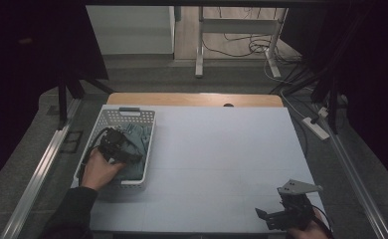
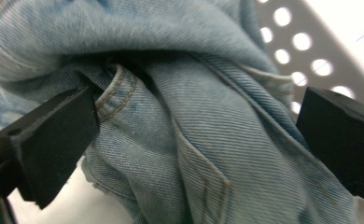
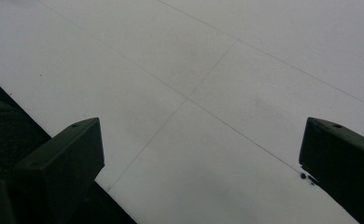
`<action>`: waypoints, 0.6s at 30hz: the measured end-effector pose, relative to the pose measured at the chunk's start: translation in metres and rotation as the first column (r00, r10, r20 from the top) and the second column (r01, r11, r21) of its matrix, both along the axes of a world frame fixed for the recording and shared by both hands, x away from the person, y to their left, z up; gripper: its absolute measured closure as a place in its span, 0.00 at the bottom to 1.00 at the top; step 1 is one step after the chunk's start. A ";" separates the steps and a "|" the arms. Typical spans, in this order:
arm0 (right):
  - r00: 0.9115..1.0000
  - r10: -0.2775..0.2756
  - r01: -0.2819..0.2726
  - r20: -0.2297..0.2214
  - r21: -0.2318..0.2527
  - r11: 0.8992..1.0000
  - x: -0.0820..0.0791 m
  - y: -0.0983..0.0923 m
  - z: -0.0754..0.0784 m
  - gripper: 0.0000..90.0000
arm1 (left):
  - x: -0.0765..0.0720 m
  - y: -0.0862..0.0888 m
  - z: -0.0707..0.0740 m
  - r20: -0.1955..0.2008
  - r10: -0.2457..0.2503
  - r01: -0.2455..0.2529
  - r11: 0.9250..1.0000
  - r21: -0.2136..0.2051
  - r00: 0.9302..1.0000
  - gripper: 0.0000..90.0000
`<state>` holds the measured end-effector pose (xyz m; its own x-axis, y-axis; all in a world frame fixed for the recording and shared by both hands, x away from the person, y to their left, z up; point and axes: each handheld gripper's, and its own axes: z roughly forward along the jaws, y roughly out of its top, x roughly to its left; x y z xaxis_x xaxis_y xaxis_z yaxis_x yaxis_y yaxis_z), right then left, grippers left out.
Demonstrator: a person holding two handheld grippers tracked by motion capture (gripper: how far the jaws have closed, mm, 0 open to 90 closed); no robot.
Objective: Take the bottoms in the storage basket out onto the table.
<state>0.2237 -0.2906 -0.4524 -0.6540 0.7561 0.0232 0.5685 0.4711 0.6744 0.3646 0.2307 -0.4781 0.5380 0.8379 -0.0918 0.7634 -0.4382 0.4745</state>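
Denim jeans [image 2: 180, 121] in white basket [image 1: 107, 117], left gripper [image 1: 132, 155] spread around them, right gripper [image 1: 264, 217] spread over table [image 1: 222, 149].

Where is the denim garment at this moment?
In the high view, the denim garment lies inside the white perforated basket at the table's left side, with the left hand-held gripper reaching into it.
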 end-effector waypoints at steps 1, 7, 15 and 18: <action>1.000 0.001 -0.001 0.000 -0.002 1.000 0.000 0.000 0.000 0.00 | 0.002 0.000 -0.003 -0.018 0.000 0.000 1.000 0.004 1.000 0.00; 1.000 0.002 -0.002 -0.001 -0.004 1.000 0.000 0.000 0.000 0.00 | 0.009 -0.001 -0.010 -0.059 -0.014 0.014 1.000 -0.001 0.998 0.00; 1.000 0.005 -0.005 -0.001 -0.006 1.000 0.000 0.000 0.000 0.00 | 0.015 -0.006 -0.018 -0.107 -0.027 0.028 1.000 0.010 0.994 0.00; 1.000 0.006 -0.006 -0.001 -0.006 1.000 0.000 0.001 0.000 0.00 | 0.018 -0.008 -0.024 -0.133 -0.034 0.035 0.999 0.005 0.991 0.00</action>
<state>0.2237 -0.2901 -0.4527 -0.6585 0.7523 0.0190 0.5662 0.4786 0.6711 0.3827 0.2230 -0.5019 0.5504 0.8198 -0.1581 0.8036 -0.4688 0.3666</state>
